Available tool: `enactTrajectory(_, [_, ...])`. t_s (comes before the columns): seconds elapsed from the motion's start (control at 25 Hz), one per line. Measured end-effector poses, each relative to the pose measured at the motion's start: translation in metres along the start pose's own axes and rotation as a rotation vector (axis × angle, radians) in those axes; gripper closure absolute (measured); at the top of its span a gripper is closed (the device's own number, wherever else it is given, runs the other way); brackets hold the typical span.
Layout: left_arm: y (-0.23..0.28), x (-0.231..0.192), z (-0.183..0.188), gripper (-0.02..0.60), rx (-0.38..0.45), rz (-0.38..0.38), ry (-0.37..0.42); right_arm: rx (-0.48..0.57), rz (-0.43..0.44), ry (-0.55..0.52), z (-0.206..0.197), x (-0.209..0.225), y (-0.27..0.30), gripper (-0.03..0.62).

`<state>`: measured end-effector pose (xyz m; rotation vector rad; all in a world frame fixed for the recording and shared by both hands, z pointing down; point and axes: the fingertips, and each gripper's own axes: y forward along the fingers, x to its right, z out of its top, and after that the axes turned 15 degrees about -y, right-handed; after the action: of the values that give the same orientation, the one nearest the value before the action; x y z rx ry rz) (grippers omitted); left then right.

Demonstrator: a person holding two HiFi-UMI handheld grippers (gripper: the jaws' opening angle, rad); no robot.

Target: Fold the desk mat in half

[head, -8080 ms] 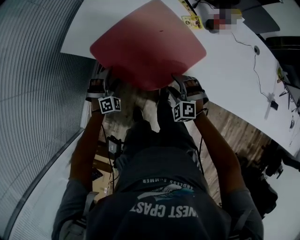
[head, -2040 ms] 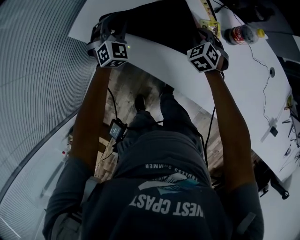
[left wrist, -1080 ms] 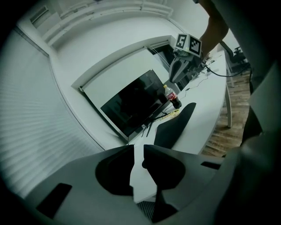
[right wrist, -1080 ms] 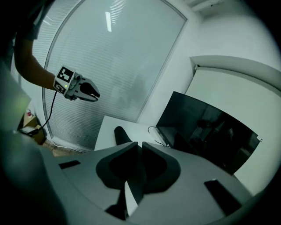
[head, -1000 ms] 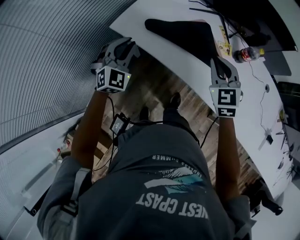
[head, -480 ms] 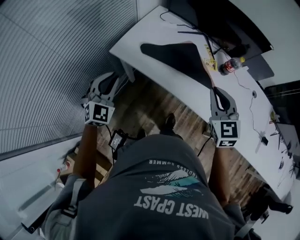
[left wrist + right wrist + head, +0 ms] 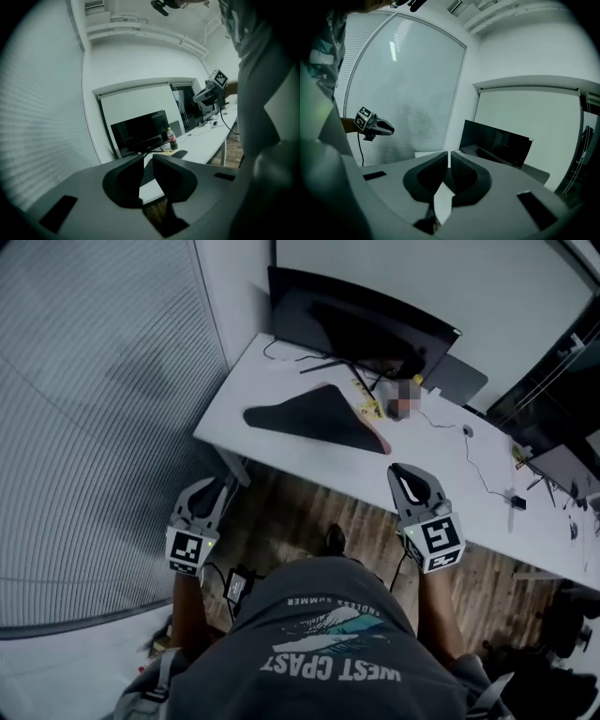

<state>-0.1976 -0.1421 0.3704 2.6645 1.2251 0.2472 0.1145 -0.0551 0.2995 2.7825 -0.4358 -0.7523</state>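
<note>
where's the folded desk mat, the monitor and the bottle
folded dark desk mat [image 7: 319,420], head view, middle of its top face
wide black monitor [image 7: 356,322], head view, screen centre
small red-labelled plastic bottle [image 7: 172,139], left gripper view, its label

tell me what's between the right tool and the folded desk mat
Only bare white desk: in the head view the right tool, shut and empty, hangs just short of the folded desk mat.

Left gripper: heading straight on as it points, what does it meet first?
Probably the white desk's near edge; the folded desk mat lies beyond. Depth is unclear.
</note>
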Motion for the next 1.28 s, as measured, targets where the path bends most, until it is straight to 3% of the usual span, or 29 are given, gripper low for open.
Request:
enactTrajectory(0.08, [-0.002, 0.005, 0.003, 0.514, -0.001, -0.028, -0.007, 0.004, 0.000, 0.021, 0.002, -0.004, -0.011, 0.556])
enactTrajectory(0.4, [-0.002, 0.040, 0.017, 0.514, -0.014, -0.162, 0.095, 0.112, 0.045, 0.200, 0.013, -0.023, -0.048, 0.568])
enactTrajectory(0.68, [0.002, 0.065, 0.028, 0.514, -0.005, -0.226, 0.141, 0.115, 0.067, 0.296, 0.003, -0.034, -0.064, 0.568])
enactTrajectory(1.28, [0.006, 0.086, 0.020, 0.514, -0.008, -0.277, 0.161, 0.108, 0.052, 0.313, -0.006, -0.043, -0.079, 0.568])
